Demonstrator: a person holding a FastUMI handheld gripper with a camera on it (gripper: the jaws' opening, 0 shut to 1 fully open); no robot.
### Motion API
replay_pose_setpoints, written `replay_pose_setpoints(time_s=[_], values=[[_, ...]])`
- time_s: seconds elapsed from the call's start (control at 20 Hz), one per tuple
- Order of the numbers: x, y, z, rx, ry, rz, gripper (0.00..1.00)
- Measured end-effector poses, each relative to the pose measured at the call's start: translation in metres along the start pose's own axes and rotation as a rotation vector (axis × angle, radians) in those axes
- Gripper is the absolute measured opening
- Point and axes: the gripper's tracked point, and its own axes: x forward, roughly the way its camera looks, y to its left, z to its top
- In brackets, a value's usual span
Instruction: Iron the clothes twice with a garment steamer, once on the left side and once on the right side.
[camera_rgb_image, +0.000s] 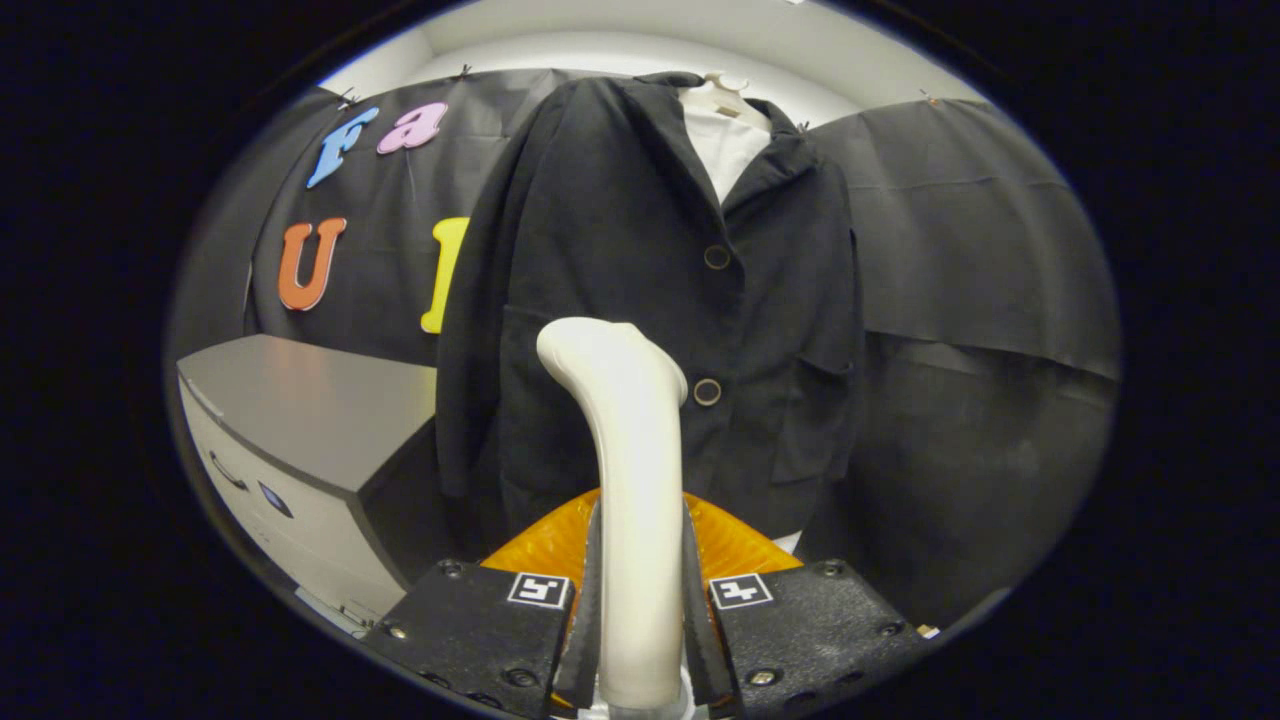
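Gripper (640, 610) is clamped tight on the steamer (632, 480), both fingers squeezing its handle so the head points at the jacket (620, 250). Jacket hangs just beyond, buttoned, steamer sitting about mid-front, left of the buttons.

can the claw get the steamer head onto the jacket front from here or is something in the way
Probably yes. The claw is shut on the steamer, whose head points at the black jacket hanging straight ahead. Nothing stands between them; the grey cabinet sits off to the side.
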Motion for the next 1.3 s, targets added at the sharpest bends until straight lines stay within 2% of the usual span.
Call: replay_pose_setpoints(time_s=[0.95, 1.15, 1.3], values=[[0.008, 0.012, -0.121, -0.042, 0.228, -0.030, 0.38], [0.007, 0.017, -0.136, -0.062, 0.245, -0.040, 0.38], [0.003, 0.016, -0.131, -0.044, 0.232, -0.060, 0.38]])
